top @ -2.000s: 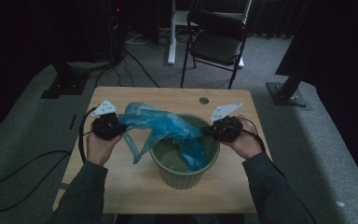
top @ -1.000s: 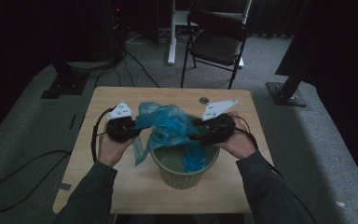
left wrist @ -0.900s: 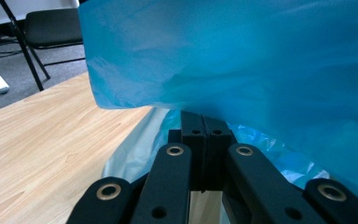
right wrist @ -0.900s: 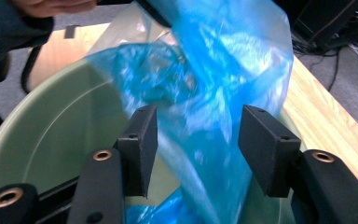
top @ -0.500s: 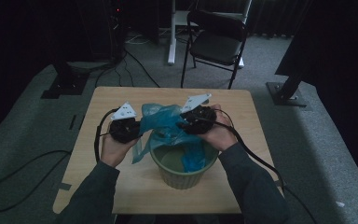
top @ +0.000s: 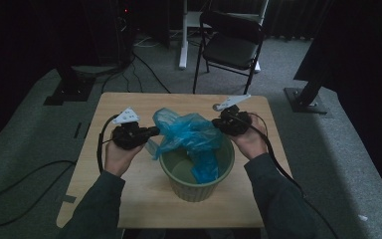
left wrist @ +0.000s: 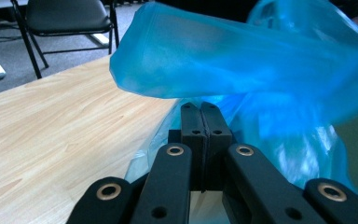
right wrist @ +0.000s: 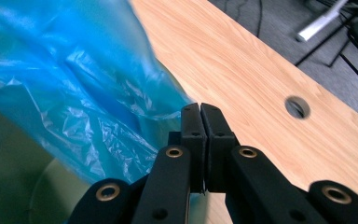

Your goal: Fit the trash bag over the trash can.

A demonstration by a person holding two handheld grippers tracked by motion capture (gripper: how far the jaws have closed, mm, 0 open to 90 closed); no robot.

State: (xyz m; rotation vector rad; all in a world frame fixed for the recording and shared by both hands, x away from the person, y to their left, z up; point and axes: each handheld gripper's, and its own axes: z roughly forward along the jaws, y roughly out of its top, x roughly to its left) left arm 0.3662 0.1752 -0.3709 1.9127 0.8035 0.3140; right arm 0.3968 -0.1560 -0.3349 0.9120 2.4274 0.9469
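Our left gripper (left wrist: 200, 122) has its jaws pressed together, with blue film bunched around and beneath the tips; our right gripper (right wrist: 200, 122) is likewise closed, film crowding its left side. We believe each pinches an edge of the blue plastic bag (top: 189, 132), though in neither gripper view can we actually see plastic caught between the pads.

From the high view, the bag hangs between the two grippers, its upper part gathered above the pale green bin (top: 197, 177) and its lower part trailing down inside it. The bin stands near the front middle of the wooden surface (top: 104, 199).

We judge the step in hand to be lining the bin: the bag's mouth is held up but not yet spread. The next move calls for drawing the grippers apart to open the mouth wide, then lowering its edge over the rim all round without tearing the thin film.

The right gripper view shows a round cable hole (right wrist: 297, 107) in the surface close by, and fine crinkles in the plastic. The high view alone shows the bag's tail inside the bin and a folding chair (top: 231, 42) beyond the surface.
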